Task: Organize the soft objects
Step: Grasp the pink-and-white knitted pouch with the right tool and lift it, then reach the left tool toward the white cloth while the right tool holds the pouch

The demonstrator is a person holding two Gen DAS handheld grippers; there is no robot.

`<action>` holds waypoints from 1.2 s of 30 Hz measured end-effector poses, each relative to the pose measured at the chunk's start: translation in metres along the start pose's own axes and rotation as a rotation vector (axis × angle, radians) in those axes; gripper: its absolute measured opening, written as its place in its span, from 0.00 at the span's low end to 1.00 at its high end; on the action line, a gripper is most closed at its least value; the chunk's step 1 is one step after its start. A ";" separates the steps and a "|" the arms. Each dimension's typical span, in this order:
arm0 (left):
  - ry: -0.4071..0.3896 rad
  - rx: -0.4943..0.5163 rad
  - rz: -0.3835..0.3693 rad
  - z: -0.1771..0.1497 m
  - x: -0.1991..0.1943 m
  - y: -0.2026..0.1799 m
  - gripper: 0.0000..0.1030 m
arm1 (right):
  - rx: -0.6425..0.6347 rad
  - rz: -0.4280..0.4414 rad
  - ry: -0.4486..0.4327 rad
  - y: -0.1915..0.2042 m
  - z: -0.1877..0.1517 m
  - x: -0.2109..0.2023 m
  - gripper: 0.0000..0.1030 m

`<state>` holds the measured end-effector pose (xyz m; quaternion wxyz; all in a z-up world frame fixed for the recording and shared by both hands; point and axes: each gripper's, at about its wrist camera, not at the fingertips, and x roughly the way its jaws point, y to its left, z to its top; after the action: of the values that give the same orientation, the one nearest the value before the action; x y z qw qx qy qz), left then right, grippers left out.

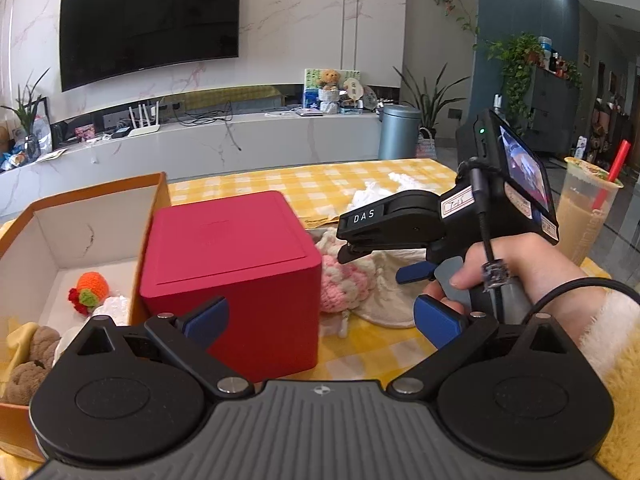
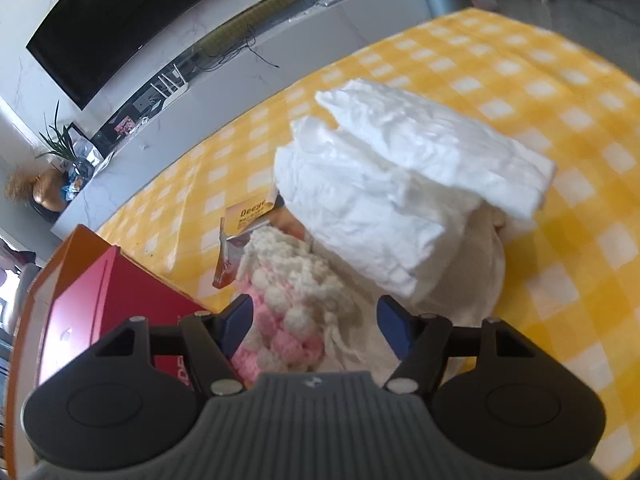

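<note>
Right gripper [image 1: 360,254] marked "DAS", fingers apart over pink-white knit [image 2: 288,312]; left gripper [image 1: 320,320] fingers apart, empty. Yellow packet [image 2: 248,216] at 11 o'clock reads "Decyr", partly hidden.

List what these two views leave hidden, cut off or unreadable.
- Left wrist view: the red box hides part of the pink and white knit.
- Left wrist view: the left gripper body covers the brown plush and the near wall of the orange box.
- Right wrist view: white padding covers most of the packet; its print is unreadable.
- Right wrist view: the frame edge cuts the red box.
</note>
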<state>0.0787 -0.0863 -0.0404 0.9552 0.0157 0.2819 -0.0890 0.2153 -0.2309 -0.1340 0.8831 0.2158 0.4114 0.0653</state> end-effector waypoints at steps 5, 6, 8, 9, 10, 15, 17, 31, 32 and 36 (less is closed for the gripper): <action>0.006 -0.029 0.005 0.002 -0.003 0.006 1.00 | 0.036 0.021 0.009 -0.005 -0.002 0.012 0.46; 0.004 -0.031 0.006 0.003 -0.005 0.007 1.00 | 0.043 0.026 0.008 -0.006 -0.002 0.012 0.44; -0.002 -0.032 0.011 0.005 -0.007 0.009 1.00 | 0.055 0.042 0.009 -0.008 -0.001 0.010 0.37; -0.004 -0.033 0.014 0.005 -0.008 0.010 1.00 | 0.063 0.054 0.005 -0.010 -0.001 0.008 0.34; -0.006 -0.035 0.016 0.006 -0.008 0.011 1.00 | 0.064 0.064 0.001 -0.011 -0.001 0.005 0.31; -0.004 -0.030 0.019 0.006 -0.013 0.010 1.00 | 0.077 0.085 -0.008 -0.014 0.000 -0.019 0.29; -0.010 -0.015 0.032 0.007 -0.015 0.010 1.00 | 0.086 0.081 0.021 -0.015 -0.001 -0.035 0.29; -0.017 -0.020 0.071 0.012 -0.019 0.018 1.00 | -0.453 -0.390 -0.024 0.004 -0.019 -0.111 0.28; -0.011 -0.021 0.070 0.011 -0.018 0.018 1.00 | -0.433 -0.348 0.019 -0.002 -0.020 -0.100 0.28; 0.024 -0.043 0.052 0.010 -0.014 0.021 1.00 | -0.348 -0.252 0.077 -0.016 -0.018 -0.077 0.35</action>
<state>0.0765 -0.0644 -0.0250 0.9539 0.0034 0.2944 -0.0578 0.1504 -0.2623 -0.0971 0.8918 0.0043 0.4512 0.0325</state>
